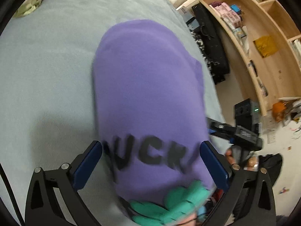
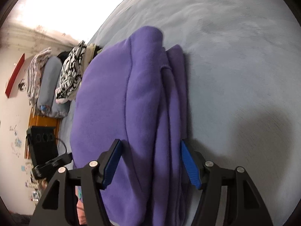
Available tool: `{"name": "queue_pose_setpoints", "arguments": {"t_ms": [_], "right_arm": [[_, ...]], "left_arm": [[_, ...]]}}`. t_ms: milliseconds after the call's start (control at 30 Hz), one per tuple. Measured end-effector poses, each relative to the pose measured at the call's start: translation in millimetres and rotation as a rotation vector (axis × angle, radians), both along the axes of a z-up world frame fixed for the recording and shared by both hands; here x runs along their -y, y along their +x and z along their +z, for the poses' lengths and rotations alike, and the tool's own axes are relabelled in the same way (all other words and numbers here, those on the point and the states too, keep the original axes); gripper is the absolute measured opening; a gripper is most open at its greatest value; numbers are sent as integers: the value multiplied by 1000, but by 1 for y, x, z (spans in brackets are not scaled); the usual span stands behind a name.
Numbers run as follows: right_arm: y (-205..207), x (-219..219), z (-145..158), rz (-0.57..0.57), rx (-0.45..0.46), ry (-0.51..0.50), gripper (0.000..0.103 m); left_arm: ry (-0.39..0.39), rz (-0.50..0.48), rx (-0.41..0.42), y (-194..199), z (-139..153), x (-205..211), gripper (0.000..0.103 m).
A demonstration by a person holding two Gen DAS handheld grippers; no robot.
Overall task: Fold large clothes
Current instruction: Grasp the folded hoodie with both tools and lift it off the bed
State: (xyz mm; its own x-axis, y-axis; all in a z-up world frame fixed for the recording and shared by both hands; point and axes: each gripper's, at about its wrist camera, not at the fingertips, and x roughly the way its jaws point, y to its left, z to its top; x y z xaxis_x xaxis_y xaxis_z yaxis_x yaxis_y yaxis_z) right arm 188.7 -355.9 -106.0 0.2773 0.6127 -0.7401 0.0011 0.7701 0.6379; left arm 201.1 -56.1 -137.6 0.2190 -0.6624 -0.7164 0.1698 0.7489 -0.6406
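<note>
From the left wrist, a pale grey-blue bedspread (image 1: pixel 47 66) fills the view beside wooden shelves (image 1: pixel 263 37); the left gripper (image 1: pixel 150 167) is spread wide over the folded purple sweatshirt (image 1: pixel 146 84), pads off the cloth. From the right wrist, that sweatshirt (image 2: pixel 112 103) lies on the bedspread (image 2: pixel 244 56) near piled laundry (image 2: pixel 69 75), and the right gripper (image 2: pixel 150 162) straddles its folds, parted, grip unclear.

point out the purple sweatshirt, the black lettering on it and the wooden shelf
purple sweatshirt (image 2: pixel 112 94), right wrist view, broad folded top panel
black lettering (image 1: pixel 150 156), left wrist view, middle letters of the print
wooden shelf (image 1: pixel 250 43), left wrist view, upright board
</note>
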Motion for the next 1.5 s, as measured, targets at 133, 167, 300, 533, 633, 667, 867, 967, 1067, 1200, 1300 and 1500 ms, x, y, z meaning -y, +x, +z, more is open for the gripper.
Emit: {"name": "queue_pose_setpoints", "arguments": {"t_ms": [133, 167, 300, 533, 633, 667, 867, 967, 1067, 1200, 1300, 1500], "right_arm": [[11, -10, -9, 70, -2, 4, 73], [13, -12, -12, 85, -2, 19, 78], [18, -17, -26, 108, -4, 44, 95], [23, -20, -35, 113, -14, 87, 103], [18, -20, -33, 101, 10, 77, 103], [17, -21, -33, 104, 13, 67, 103], [17, -34, -24, 98, 36, -29, 96], [10, -40, -10, 113, 99, -70, 80], [4, -44, 2, 127, 142, -107, 69], [-2, -51, 20, 130, 187, -152, 59], [-8, -59, 34, 116, 207, -156, 55], [-15, -81, 69, 82, 269, -118, 55]], "left_arm": [[-115, -13, -68, 12, -26, 2, 103], [-126, -21, -60, 14, -29, 4, 103], [-155, -51, -31, 14, -35, 7, 103], [-189, -80, -29, 22, -41, 2, 103], [-184, -84, -36, 23, -43, -3, 103], [-182, -84, -40, 22, -43, -5, 103], [-133, -56, -43, 28, -34, 12, 103], [-79, -49, 9, 24, -21, 21, 103], [-37, -56, 68, 19, -6, 30, 103], [-3, -59, 148, 13, 17, 37, 103], [9, -50, 206, 10, 39, 36, 103], [-1, -16, 268, 4, 84, 11, 103]]}}
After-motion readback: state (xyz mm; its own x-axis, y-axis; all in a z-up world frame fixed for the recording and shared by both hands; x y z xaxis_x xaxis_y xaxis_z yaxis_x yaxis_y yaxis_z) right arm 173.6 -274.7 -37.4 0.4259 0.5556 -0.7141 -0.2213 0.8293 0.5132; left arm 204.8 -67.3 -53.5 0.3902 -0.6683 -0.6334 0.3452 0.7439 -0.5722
